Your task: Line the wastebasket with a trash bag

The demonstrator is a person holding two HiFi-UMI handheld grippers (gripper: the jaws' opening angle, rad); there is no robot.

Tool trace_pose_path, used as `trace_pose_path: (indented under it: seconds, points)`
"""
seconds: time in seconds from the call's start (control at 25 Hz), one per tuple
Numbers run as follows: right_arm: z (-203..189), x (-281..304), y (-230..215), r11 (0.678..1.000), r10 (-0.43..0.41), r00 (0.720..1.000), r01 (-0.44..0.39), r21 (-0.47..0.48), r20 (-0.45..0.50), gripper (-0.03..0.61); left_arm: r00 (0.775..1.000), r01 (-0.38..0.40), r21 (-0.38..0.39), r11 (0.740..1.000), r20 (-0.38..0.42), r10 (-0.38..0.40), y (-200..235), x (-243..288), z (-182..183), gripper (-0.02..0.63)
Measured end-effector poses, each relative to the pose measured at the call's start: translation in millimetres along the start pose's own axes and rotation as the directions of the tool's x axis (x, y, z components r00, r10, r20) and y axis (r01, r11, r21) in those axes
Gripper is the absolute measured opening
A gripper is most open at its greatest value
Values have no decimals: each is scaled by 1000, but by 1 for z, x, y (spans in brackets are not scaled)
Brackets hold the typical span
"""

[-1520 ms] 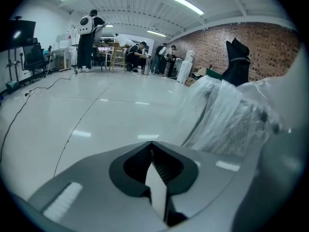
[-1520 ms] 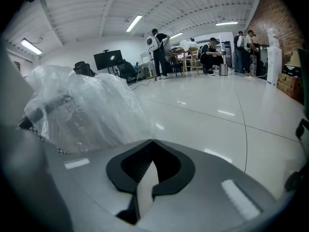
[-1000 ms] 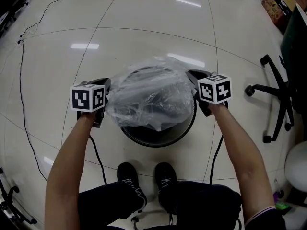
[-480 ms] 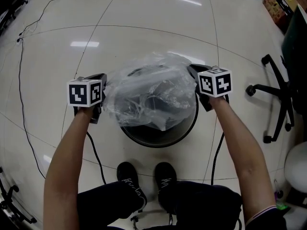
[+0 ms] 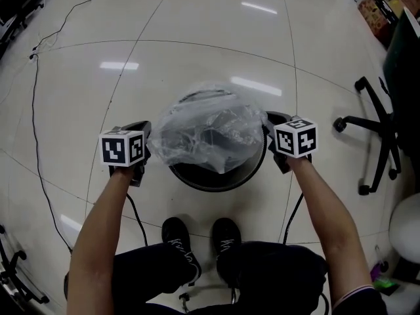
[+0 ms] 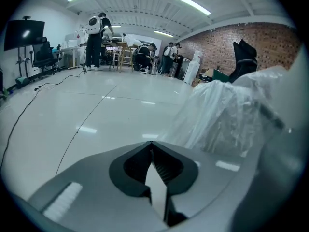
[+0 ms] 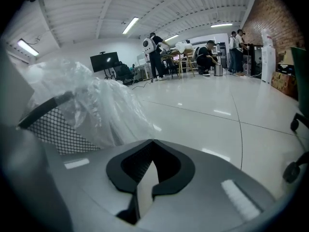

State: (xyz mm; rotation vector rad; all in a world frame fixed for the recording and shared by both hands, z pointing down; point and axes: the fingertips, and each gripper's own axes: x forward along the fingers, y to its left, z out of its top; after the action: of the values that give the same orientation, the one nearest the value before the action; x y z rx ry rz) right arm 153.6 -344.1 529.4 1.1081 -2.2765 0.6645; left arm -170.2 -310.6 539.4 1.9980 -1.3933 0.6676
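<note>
My left gripper (image 6: pixel 152 144) jaws are closed tip to tip, nothing seen pinched. Right gripper (image 7: pixel 153 142) jaws are the same. The black mesh wastebasket (image 5: pixel 216 180) stands between my two grippers. The clear trash bag (image 5: pixel 209 131) is bunched over its top, just right of the left jaws and just left of the right jaws.
</note>
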Motion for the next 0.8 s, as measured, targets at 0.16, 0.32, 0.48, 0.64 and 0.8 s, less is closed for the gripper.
trace_pose_path:
  seconds: [0.16,0.32,0.48,0.64,0.8]
  points:
    - [-6,-12,7,1000,7,1000,-7,16,20,2,1000,2,-12,1000,5,-2,-7,-12,-6,11]
    - [-11,-19,13,1000,11,999,-11,23,31,2,1000,-2,-12,1000,3,2,-8,-22,-10,11]
    - [-5,-30,9,999,-4,998,2,34,61,2,1000,-13,-3,1000,10,13,-9,-31,-6,11]
    - [-4,-42,7,999,-12,998,10,32,67,2,1000,-15,-8,1000,11,15,-11,-42,-9,11]
    - [9,-52,8,999,-15,994,12,34,105,4,998,7,-2,1000,55,-7,-20,-52,0,12]
